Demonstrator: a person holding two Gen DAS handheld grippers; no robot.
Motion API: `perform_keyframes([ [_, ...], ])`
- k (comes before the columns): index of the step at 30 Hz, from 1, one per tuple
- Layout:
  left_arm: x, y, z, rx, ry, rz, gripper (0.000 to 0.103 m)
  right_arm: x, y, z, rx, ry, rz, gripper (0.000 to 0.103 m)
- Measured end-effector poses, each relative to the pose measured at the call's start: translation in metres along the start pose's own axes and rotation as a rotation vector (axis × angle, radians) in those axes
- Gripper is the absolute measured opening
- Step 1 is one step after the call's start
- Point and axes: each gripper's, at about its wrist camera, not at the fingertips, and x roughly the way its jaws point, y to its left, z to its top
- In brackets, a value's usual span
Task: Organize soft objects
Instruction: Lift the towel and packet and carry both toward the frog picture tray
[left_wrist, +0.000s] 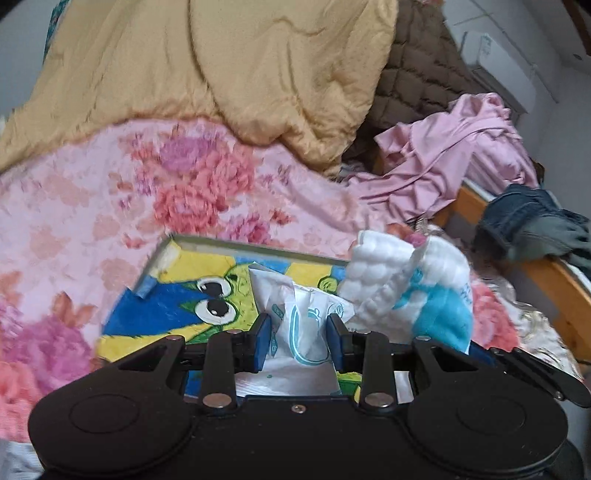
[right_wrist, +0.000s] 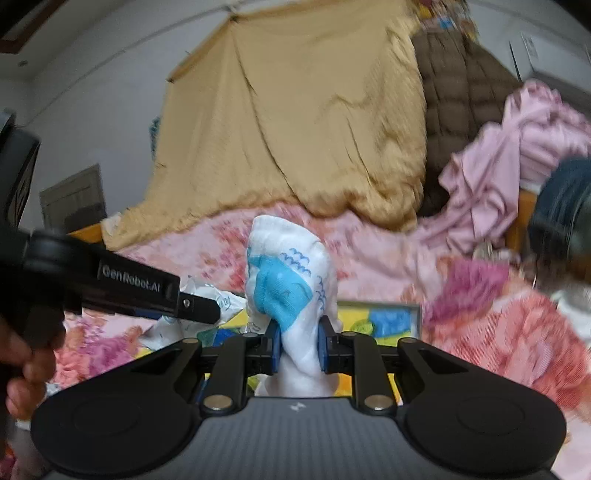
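Observation:
My left gripper (left_wrist: 299, 338) is shut on a crumpled white packet with teal print (left_wrist: 301, 314), held over a colourful cartoon picture board (left_wrist: 166, 310) on the bed. My right gripper (right_wrist: 298, 345) is shut on a white sock with a blue heel (right_wrist: 284, 280) and holds it upright above the same board (right_wrist: 384, 317). The sock also shows in the left wrist view (left_wrist: 417, 284), just right of the packet. The left gripper's arm (right_wrist: 140, 286) reaches in from the left in the right wrist view, its tip at the packet (right_wrist: 221, 302).
The bed has a pink floral blanket (left_wrist: 110, 206). A tan quilt (left_wrist: 221, 66) and a brown quilted cover (left_wrist: 417, 70) are heaped at the back. Pink cloth (left_wrist: 450, 155) and dark denim clothing (left_wrist: 524, 221) lie at the right by the wooden bed rail (left_wrist: 546, 280).

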Motion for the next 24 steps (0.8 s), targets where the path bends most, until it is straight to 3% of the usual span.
perform_keyframes([
  [12,0.097,0.011,-0.028,-0.122,0.131,0.039,0.035,0.052,-0.031,-0.024,0.073,0.164,-0.014,0.022],
  [18,0.112,0.019,-0.035,-0.213,0.15,0.043,0.035,0.056,-0.042,-0.029,0.113,0.186,-0.029,0.022],
  [24,0.122,0.022,-0.038,-0.235,0.167,0.075,0.037,0.059,-0.042,-0.033,0.095,0.204,-0.025,0.032],
])
